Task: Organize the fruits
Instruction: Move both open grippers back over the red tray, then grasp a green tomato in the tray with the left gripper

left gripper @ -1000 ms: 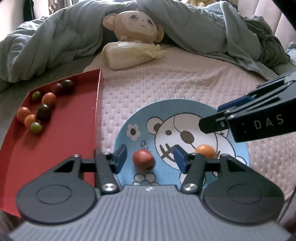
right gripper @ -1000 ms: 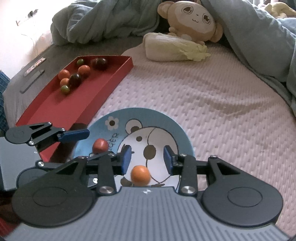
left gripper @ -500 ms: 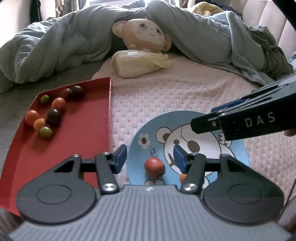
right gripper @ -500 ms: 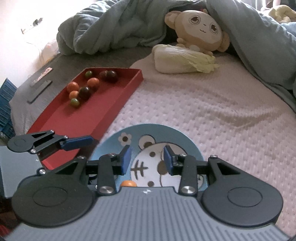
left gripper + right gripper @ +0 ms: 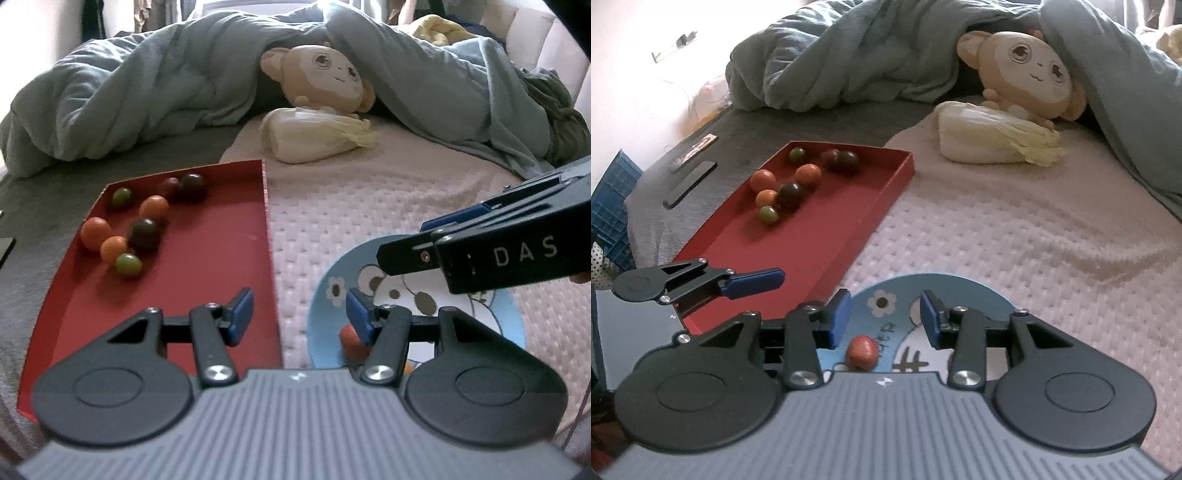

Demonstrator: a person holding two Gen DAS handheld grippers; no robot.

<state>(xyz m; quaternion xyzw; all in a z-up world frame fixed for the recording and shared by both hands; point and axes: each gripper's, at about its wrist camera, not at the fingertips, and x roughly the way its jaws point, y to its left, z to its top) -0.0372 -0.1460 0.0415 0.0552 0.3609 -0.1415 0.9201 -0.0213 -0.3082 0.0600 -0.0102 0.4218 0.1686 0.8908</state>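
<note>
We are between picks on a bed: a red tray point(image 5: 207, 266) already holds eight small fruits, and two more wait on a round blue plate point(image 5: 964, 286) with a cartoon bear.

Our left claw point(image 5: 300, 317) hangs half open with nothing between its blue pads; it straddles the tray's right edge, with the plate just to its right. A reddish fruit point(image 5: 349, 339) sits on the plate, partly hidden behind the claw's right finger, and a sliver of an orange fruit point(image 5: 408, 367) shows lower down.

Our right claw point(image 5: 885, 317) is over the plate, its jaws opening and empty. The same reddish fruit lies just below and between its pads, close to the claw's body, touching neither.

We judge that the next move calls for lowering one claw so its pads bracket a fruit on the plate, closing gently since the round fruit may roll, then carrying it left to the tray.
</note>
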